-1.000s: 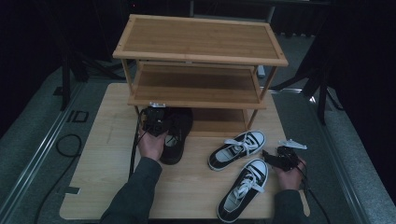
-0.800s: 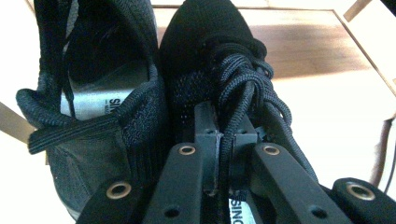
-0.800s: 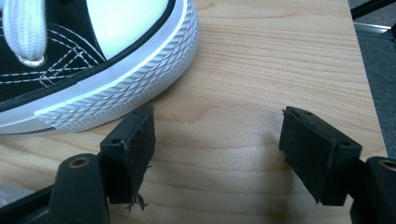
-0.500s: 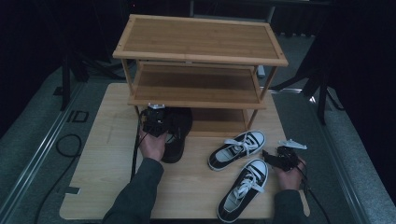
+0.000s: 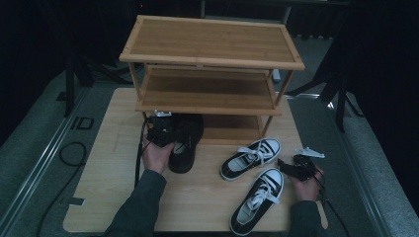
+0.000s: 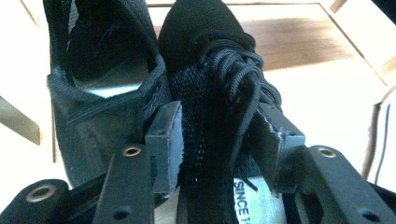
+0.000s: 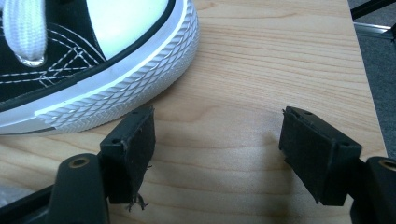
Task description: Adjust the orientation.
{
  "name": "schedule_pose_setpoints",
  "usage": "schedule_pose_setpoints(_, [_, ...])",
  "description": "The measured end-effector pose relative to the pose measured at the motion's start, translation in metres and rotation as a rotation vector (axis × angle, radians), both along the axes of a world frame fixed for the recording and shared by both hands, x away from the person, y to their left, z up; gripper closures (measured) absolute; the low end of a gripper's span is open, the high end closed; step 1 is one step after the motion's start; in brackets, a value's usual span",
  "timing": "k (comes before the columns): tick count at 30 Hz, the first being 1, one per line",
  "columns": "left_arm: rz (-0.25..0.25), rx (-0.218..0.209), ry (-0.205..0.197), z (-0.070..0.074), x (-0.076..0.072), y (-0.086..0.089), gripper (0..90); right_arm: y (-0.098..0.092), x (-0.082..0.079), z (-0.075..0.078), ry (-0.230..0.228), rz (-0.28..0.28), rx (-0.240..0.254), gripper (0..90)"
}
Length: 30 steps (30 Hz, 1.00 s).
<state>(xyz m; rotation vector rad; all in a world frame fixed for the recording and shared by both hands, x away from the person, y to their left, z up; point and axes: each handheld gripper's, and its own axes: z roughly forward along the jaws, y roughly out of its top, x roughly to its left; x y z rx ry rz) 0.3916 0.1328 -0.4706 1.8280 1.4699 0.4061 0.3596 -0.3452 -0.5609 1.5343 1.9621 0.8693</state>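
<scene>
Black shoes going onto the bottom shelf, by the look of it.

The left gripper (image 6: 219,140) is clamped on the black shoe (image 5: 184,143) at the rack (image 5: 212,61) foot; next, slide it in. The right gripper (image 7: 217,154) gapes empty beside a sneaker (image 7: 93,60).

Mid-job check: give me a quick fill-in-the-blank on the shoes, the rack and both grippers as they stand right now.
1. The left gripper is shut on the black shoe's ____.
2. The right gripper has its jaws ____, with bare table between them.
3. The number of black-and-white sneakers on the table is ____.
4. The wooden rack's top shelf holds ____ shoes.

Missing words: tongue; open; two; no
</scene>
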Motion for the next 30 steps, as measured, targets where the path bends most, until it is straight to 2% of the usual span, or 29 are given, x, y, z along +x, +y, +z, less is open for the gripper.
schedule_pose_setpoints(4, [-0.018,-0.002,-0.014,0.003,-0.007,0.004,51.1,0.0,0.0,0.0,0.0,0.0,0.0,27.0])
schedule_pose_setpoints(8, [-0.054,0.034,-0.045,0.009,-0.02,0.009,51.1,0.0,0.0,0.0,0.0,0.0,0.0,27.0])
schedule_pose_setpoints(11, [-0.072,0.024,-0.058,0.012,-0.025,0.011,51.2,0.0,0.0,0.0,0.0,0.0,0.0,27.0])
schedule_pose_setpoints(13, [-0.095,0.0,-0.064,0.014,-0.031,0.017,51.5,0.0,0.0,0.0,0.0,0.0,0.001,27.0])
schedule_pose_setpoints(21, [-0.101,-0.005,-0.086,0.017,-0.049,0.03,52.0,0.0,0.0,0.0,0.0,0.0,0.0,27.0])
schedule_pose_setpoints(27, [-0.097,-0.018,-0.08,0.015,-0.056,0.04,53.6,0.0,0.0,0.0,0.0,0.0,-0.001,27.0])
schedule_pose_setpoints(30, [-0.096,-0.007,-0.075,0.01,-0.058,0.043,53.5,0.0,0.0,0.0,0.0,0.001,-0.002,27.1])
